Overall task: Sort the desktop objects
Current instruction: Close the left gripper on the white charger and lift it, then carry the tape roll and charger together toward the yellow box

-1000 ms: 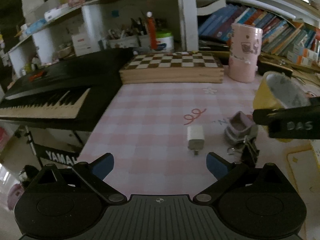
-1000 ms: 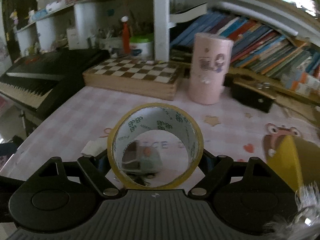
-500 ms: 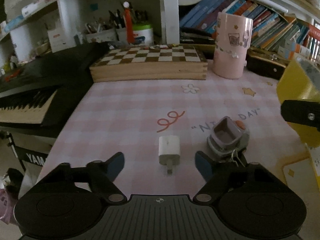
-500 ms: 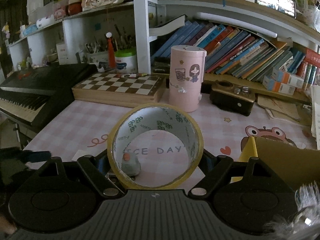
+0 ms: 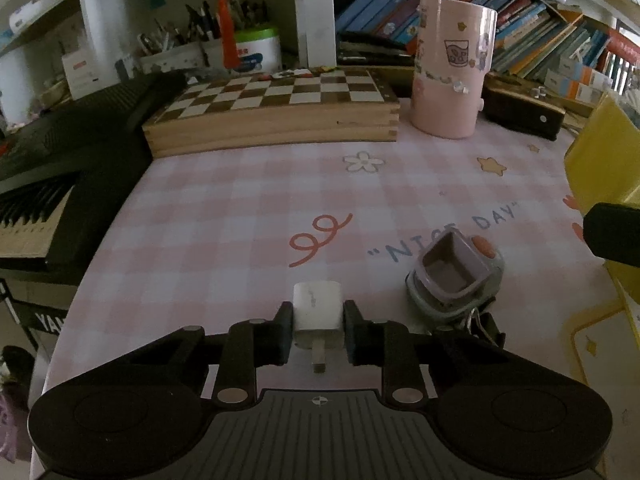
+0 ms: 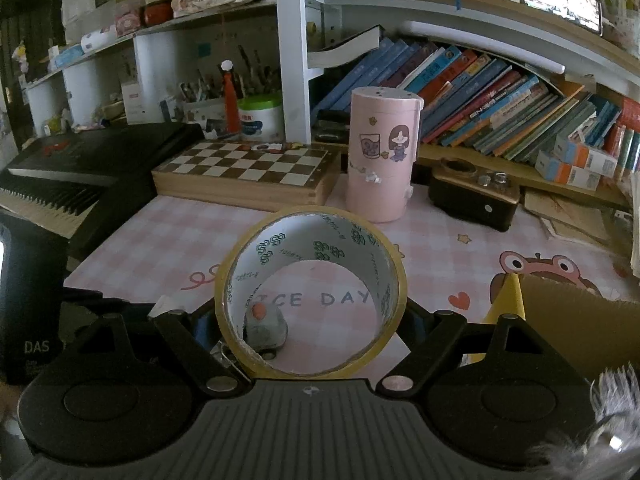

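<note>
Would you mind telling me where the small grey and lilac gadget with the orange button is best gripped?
Probably across the gadget's rounded grey base, coming from above with fingers on its two long sides. The lilac frame on top is open and tilted, so it offers poorer purchase, and metal clips crowd its near end.

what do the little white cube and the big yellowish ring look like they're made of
The small white cube-shaped charger plug: likely hard plastic with a smooth, slightly glossy shell, and a metal-looking prong at its near end. The wide yellowish roll of packing tape: probably thin plastic film wound on a printed white core, judging by the translucent tan edge; the core could be card, but that is unclear.
</note>
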`<state>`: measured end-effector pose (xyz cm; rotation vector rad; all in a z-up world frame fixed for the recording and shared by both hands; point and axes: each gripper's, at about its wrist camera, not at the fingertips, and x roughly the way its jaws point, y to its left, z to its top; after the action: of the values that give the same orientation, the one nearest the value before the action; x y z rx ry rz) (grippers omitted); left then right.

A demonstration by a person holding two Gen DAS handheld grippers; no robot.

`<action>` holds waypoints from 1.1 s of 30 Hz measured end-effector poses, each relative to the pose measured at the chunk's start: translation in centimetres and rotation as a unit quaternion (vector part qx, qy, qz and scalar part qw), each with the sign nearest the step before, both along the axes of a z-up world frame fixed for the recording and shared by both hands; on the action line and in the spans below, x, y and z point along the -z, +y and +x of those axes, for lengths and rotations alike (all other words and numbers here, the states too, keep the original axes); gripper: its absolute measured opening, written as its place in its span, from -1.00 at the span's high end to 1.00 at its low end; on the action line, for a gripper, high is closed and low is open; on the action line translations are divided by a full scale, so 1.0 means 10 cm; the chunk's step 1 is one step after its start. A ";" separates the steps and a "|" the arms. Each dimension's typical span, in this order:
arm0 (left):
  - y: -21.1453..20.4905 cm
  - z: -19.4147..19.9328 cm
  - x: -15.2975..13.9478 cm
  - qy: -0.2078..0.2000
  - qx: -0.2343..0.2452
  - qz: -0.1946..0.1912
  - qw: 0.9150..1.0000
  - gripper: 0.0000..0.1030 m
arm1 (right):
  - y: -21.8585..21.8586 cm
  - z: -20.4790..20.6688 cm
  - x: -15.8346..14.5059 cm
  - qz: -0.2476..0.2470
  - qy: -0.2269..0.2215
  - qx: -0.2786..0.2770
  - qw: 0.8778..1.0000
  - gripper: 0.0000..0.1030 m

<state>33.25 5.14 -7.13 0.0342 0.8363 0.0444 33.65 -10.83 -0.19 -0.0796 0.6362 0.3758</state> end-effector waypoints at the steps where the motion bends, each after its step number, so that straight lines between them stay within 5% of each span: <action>1: 0.01 -0.03 -0.03 -0.003 -0.002 -0.003 1.000 0.54 | 0.00 0.00 0.00 -0.001 -0.001 0.000 1.000 -0.61; 17: 0.19 -0.80 -0.75 -0.076 0.019 -0.067 0.995 0.54 | 0.05 -0.49 -0.15 -0.014 -0.009 0.014 1.000 -0.61; 33: 0.41 -1.51 -0.80 -0.077 0.063 -0.077 0.992 0.54 | 0.31 -1.27 -0.06 -0.012 0.030 0.046 0.998 -0.61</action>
<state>18.18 9.26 0.86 -0.0616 0.6801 -0.1361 20.92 -7.72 0.43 -0.0623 0.7010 0.2825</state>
